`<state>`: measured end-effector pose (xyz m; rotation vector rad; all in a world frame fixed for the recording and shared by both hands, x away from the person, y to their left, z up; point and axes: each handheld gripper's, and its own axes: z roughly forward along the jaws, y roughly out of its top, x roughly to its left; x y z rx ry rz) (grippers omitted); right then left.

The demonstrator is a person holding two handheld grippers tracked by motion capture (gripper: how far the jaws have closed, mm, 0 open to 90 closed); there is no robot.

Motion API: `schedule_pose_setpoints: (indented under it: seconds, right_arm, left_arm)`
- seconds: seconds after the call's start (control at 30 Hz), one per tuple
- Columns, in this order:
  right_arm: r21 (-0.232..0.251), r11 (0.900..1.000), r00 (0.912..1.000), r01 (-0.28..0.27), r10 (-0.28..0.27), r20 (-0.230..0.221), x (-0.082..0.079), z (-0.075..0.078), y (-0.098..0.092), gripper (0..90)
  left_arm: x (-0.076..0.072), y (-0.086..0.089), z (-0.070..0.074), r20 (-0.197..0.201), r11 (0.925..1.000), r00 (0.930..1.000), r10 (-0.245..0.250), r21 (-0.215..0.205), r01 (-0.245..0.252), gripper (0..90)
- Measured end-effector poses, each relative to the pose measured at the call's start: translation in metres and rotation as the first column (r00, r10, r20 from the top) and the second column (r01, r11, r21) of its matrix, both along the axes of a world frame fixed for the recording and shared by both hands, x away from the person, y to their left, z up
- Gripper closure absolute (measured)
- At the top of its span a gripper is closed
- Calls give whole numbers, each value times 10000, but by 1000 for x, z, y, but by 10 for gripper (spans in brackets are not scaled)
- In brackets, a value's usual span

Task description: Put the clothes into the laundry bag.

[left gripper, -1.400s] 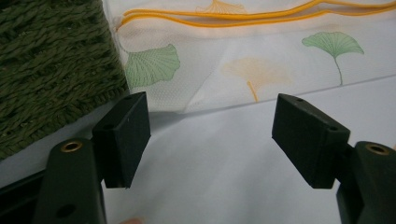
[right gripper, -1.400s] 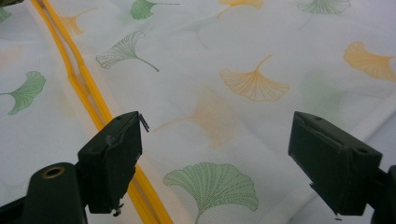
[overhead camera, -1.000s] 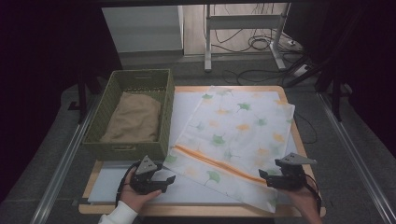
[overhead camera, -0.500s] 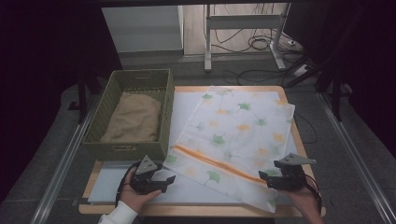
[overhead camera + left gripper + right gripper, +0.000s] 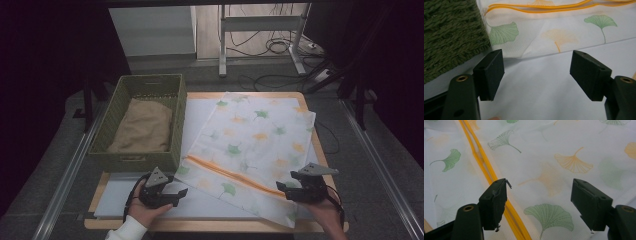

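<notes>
Two grippers wait at the near edge of the bench (image 5: pixel 115 210), one at each lower corner of a white mesh laundry bag printed with green and orange ginkgo leaves (image 5: pixel 250 145), which lies flat across the bench top with its orange zipper (image 5: pixel 230 172) running across it just beyond the jaws.

Left of the left gripper's jaws stands a green woven basket (image 5: pixel 175 125) holding a folded tan cloth (image 5: pixel 142 125); in the left gripper view its wall (image 5: pixel 451 37) rises just beyond the left jaw. The left gripper (image 5: pixel 175 192) has its jaws spread wide over bare white bench surface, with the bag's near left corner (image 5: pixel 524 53) just ahead of them and nothing between the pads.

Farther right, the right gripper (image 5: pixel 287 194) sits over the bag itself: in the right gripper view the mesh (image 5: pixel 541 195) lies between and under the spread jaws, and the orange zipper (image 5: pixel 489 175) passes beside the left jaw. These jaws have just been closing a little, yet the pads do not press the fabric.

My judgement is that the step in hand is taking hold of the bag's near edge, at both corners. The next move calls for the left jaws to advance onto the corner, and for both pairs to dip and pinch a thin, limp layer without shoving it into wrinkles.
</notes>
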<state>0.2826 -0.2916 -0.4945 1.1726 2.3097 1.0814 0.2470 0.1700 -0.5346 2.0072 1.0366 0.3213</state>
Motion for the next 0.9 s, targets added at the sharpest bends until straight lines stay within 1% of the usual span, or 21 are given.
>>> schedule_pose_setpoints:
  seconds: [0.1, 0.23, 0.37, 0.43, 0.53, 0.57, 0.63, 0.7, 0.77, 0.8, 0.83, 0.9]
  right_arm:
    - [-18, 10000, 10000, -30, 30, -13, 2, 2, 1, 310]
    - [-72, 9999, 9999, -115, 115, -27, 5, 7, 3, 327]
    - [-174, 9996, 9997, -224, 223, -46, 7, 12, 7, 342]
    - [-380, 9988, 9996, -295, 293, -52, 11, 18, 14, 351]
    - [-495, 9973, 9986, -533, 531, -59, 16, 23, 25, 359]
    - [-495, 9973, 9986, -533, 531, -59, 16, 23, 25, 359]
    - [-558, 9956, 9972, -749, 745, -85, 22, 27, 35, 364]
    - [-549, 9944, 9959, -907, 903, -102, 25, 29, 41, 367]
    - [-545, 9941, 9955, -940, 932, -170, 26, 30, 44, 367]
    - [-524, 9923, 9936, -1122, 1113, -192, 27, 31, 50, 368]
    - [-530, 9917, 9931, -1168, 1158, -200, 28, 33, 53, 368]
    - [-548, 9906, 9920, -1254, 1242, -243, 29, 35, 58, 370]
  left_arm:
    - [0, -2, -1, 32, 9999, 10000, 8, 149, -8, 268]
    - [-1, -4, 1, 102, 9999, 9999, -59, 116, 58, 267]
    - [-1, -3, 1, 91, 10000, 9999, -45, 34, 45, 267]
    - [-1, -1, 2, 67, 10000, 10000, -53, -53, 53, 267]
    - [-1, 0, 2, 54, 9999, 10000, -57, -128, 58, 267]
    - [-1, 0, 2, 54, 9999, 10000, -45, -154, 46, 267]
    - [-1, 2, 2, 59, 9999, 10000, -35, -160, 35, 268]
    - [-1, 2, 2, 38, 9998, 10000, -8, -213, 8, 269]
    - [-1, 2, 2, 33, 9997, 10000, -3, -242, 4, 269]
    - [-1, 2, 2, -23, 9995, 10000, -39, -303, 39, 269]
    - [-1, 2, 2, -36, 9994, 10000, -51, -339, 50, 269]
    - [-1, 1, 3, -18, 9995, 10000, -60, -301, 59, 268]
